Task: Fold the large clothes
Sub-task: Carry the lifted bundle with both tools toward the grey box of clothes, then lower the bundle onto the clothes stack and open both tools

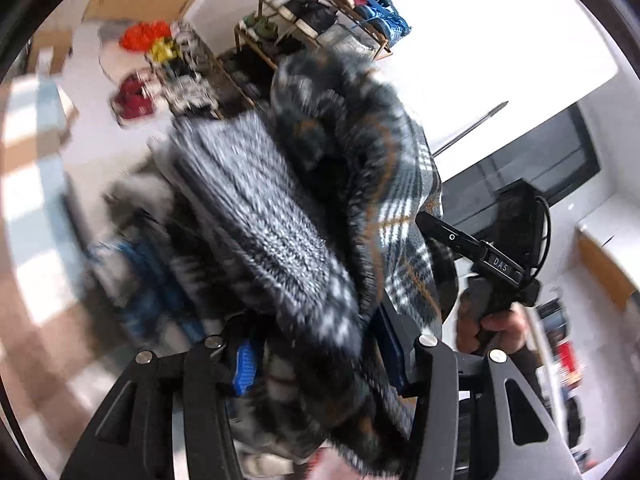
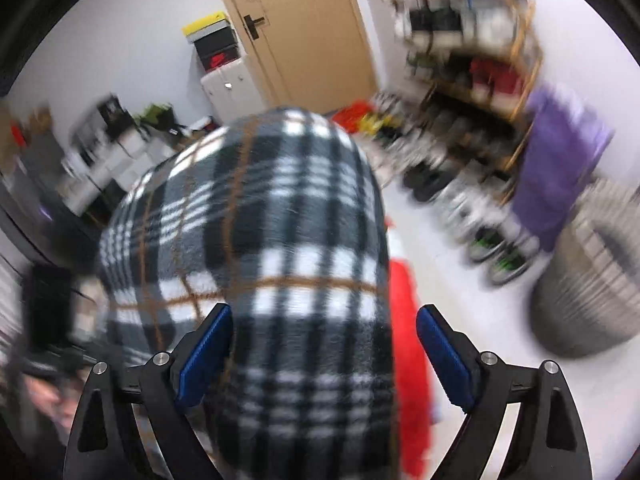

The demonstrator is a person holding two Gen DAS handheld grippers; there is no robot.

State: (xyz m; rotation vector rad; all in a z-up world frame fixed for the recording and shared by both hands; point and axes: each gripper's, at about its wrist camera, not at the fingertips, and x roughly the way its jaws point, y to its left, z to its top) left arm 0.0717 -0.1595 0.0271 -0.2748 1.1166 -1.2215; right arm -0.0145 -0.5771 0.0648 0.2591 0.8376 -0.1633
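Observation:
A thick plaid fleece garment (image 1: 360, 184), black, white and grey with brown lines, is bunched up and fills the left wrist view. It runs down between the blue pads (image 1: 244, 368) of my left gripper (image 1: 320, 360), and both pads lie against it. In the right wrist view the same plaid garment (image 2: 280, 240) hangs in a rounded bulge between the fingers of my right gripper (image 2: 324, 356). Those jaws stand wide: the left pad (image 2: 208, 356) touches the cloth, the right pad (image 2: 444, 360) is clear of it. A hand (image 1: 496, 324) holds the right gripper's handle at the right of the left wrist view.
A wooden shoe rack (image 2: 472, 92) full of shoes stands by the wall, with a purple cloth (image 2: 560, 168) hung on it. A grey ribbed basket (image 2: 592, 280) is on the floor to the right. A red cloth (image 2: 408, 360) lies below the garment. A door (image 2: 296, 28) is behind.

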